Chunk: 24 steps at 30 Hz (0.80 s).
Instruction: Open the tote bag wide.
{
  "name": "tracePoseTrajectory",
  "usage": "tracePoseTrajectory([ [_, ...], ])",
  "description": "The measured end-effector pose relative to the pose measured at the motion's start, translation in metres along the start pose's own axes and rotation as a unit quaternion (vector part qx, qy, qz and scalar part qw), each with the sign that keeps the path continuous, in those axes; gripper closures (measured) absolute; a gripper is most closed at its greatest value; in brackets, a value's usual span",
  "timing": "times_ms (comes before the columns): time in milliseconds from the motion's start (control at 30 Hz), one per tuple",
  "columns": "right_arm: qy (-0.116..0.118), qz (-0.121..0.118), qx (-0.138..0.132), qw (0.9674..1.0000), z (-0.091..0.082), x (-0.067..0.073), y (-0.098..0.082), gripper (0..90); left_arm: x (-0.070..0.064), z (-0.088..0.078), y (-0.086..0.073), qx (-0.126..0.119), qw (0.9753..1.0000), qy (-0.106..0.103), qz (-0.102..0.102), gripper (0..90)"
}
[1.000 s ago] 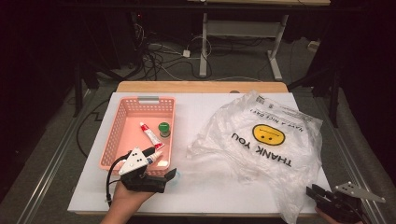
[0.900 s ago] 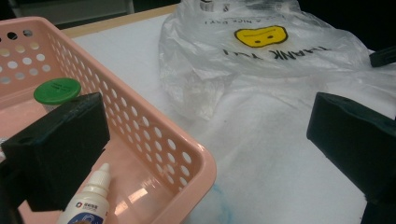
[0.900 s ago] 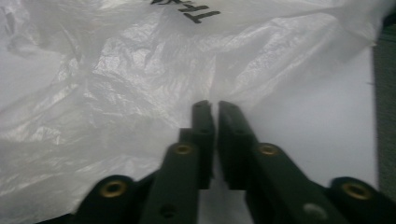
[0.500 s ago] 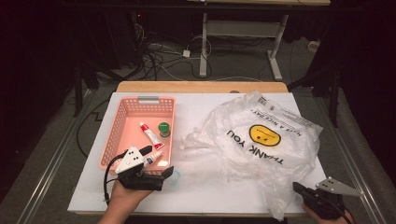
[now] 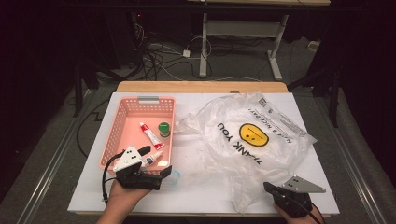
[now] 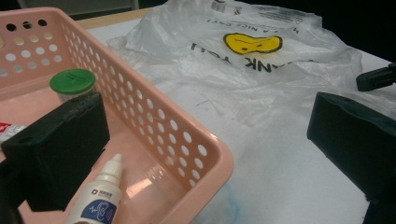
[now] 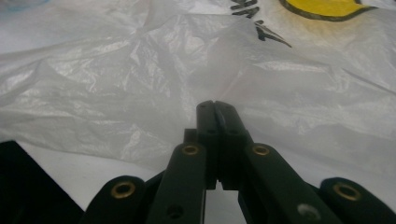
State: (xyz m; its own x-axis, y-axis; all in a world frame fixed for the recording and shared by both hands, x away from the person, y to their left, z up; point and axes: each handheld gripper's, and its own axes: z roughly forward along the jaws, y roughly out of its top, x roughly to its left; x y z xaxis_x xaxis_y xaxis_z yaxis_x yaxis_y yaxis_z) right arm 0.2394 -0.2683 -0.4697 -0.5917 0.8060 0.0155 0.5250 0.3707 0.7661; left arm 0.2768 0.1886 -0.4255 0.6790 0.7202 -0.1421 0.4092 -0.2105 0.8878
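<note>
The thin, limp, slippery white plastic bag (image 5: 247,140) is being approached at its near crumpled edge by the closed, empty right gripper (image 5: 270,188), best pinched there.

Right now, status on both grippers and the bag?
Left gripper open astride basket corner. Right gripper shut, empty, at plastic bag near edge. Dropper bottle by left jaw.

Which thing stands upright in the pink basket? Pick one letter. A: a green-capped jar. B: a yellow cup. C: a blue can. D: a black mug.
A: the green-capped jar stands upright in the pink basket, next to a red-and-white tube lying flat.
</note>
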Motion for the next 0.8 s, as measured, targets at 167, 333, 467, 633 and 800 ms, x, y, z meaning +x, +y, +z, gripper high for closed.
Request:
tracePoseTrajectory([
  [167,0.017,-0.015,0.002,0.9997,0.007,0.013,0.003,79.9,0.002,-0.002,0.0,0.003,0.9998,0.02,0.001,0.0],
  [333,0.031,-0.001,-0.039,0.9988,-0.011,0.006,0.004,61.3,0.006,-0.002,-0.001,0.008,0.9998,0.019,-0.005,0.0],
  [467,0.026,0.004,-0.066,0.9974,-0.02,0.0,0.005,52.9,0.006,-0.003,-0.002,0.008,0.9997,0.02,-0.01,0.0],
  [633,0.015,0.012,-0.105,0.9943,-0.024,-0.011,0.008,32.9,0.005,-0.005,-0.003,0.008,0.9995,0.031,-0.003,0.0],
  [800,-0.007,0.015,-0.119,0.9928,-0.016,-0.018,0.013,11.5,0.003,-0.007,-0.006,0.0,0.9995,0.029,0.009,0.0],
])
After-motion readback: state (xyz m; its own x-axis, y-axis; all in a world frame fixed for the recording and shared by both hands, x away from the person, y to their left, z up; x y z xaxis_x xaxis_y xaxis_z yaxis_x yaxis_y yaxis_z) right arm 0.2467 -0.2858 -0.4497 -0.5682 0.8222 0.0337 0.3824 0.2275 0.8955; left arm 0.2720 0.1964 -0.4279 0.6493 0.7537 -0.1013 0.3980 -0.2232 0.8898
